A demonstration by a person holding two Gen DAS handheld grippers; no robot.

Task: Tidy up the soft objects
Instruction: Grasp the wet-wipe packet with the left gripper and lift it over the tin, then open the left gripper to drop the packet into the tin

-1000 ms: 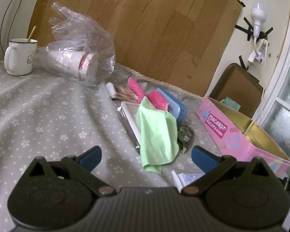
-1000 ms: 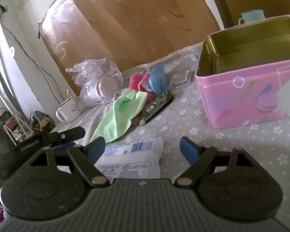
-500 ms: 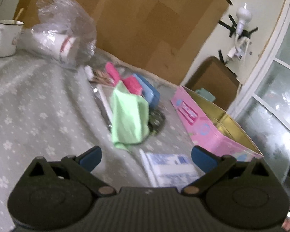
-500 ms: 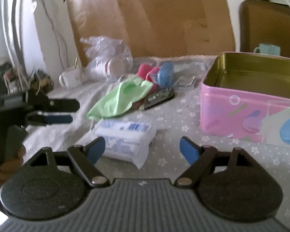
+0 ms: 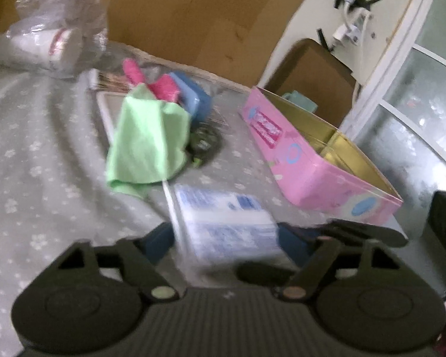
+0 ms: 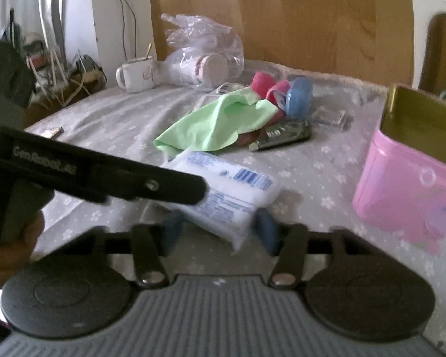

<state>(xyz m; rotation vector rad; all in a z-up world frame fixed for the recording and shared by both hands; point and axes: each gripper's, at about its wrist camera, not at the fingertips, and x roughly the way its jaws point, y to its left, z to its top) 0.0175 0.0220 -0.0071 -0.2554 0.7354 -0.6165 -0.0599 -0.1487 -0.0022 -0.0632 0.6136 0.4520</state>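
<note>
my left gripper (image 5: 226,238) and my right gripper (image 6: 220,229) both reach for the white tissue pack (image 6: 223,192), which lies on the flowered cloth (image 6: 119,119) near its front edge, just in front of the green cloth (image 6: 211,125); both pairs of jaws are closing with the pack between them; in the blur i cannot tell whether the pads press on it yet, so i count neither as a grip.

the pack looks light and soft, a plastic-wrapped pillow that will dent under the pads; i judge the film slippery, so a hold on a bare corner may slide off; better to take it across the short width at the middle of its body, where the stuffing gives something to bite on; the sealed fin at the near end is thin and could tear or slip.

the pink tin (image 5: 321,163) stands open at the right edge of the flowered cloth, well apart from the pack, and looks like the likely place for it; the green cloth is limp and will drape, needing a pinch on a fold; behind it lie pink rolled things (image 6: 267,89) and a blue case (image 6: 300,95), touching one another; two grippers on one small pack may pull against each other and squash it.
</note>
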